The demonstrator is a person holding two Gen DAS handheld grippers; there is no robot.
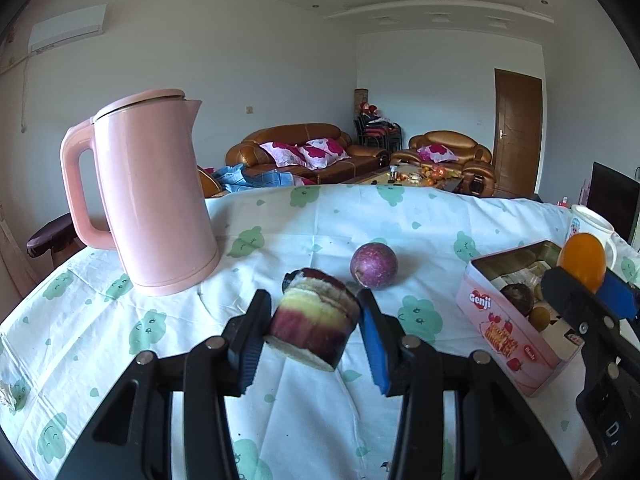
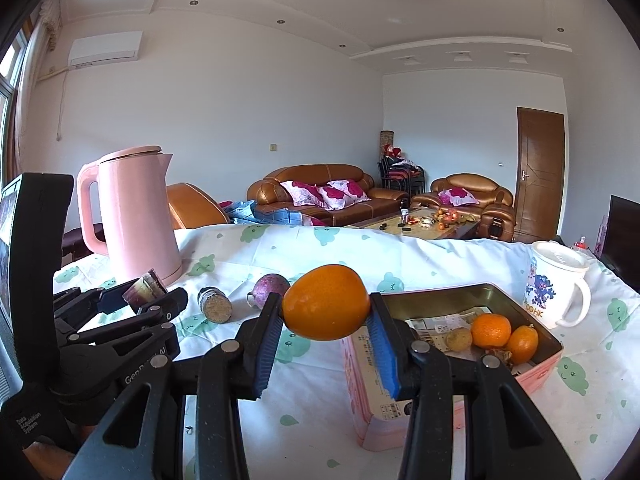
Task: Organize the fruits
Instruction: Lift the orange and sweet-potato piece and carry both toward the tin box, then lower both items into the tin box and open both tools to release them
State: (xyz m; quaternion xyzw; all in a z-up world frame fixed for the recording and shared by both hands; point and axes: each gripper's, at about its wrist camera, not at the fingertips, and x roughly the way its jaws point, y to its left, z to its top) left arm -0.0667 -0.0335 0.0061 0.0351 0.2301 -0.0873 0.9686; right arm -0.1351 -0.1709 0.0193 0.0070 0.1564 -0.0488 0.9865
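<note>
While clamped on a sugarcane piece [image 1: 314,320] above the tablecloth [image 1: 280,400], left gripper [image 1: 314,334]: jaws closed partway, pads pressed against both sides. Right gripper [image 2: 326,330]: closed on an orange [image 2: 326,302], held just left of the pink tin [image 2: 536,372]. Inside tin: two small oranges [image 2: 491,330], one brownish fruit [image 2: 459,339]. Beyond, on cloth: second cane piece [image 2: 216,305], passion fruit [image 1: 374,265]. Farther: pink kettle [image 1: 156,196], white mug [image 2: 554,290].
</note>
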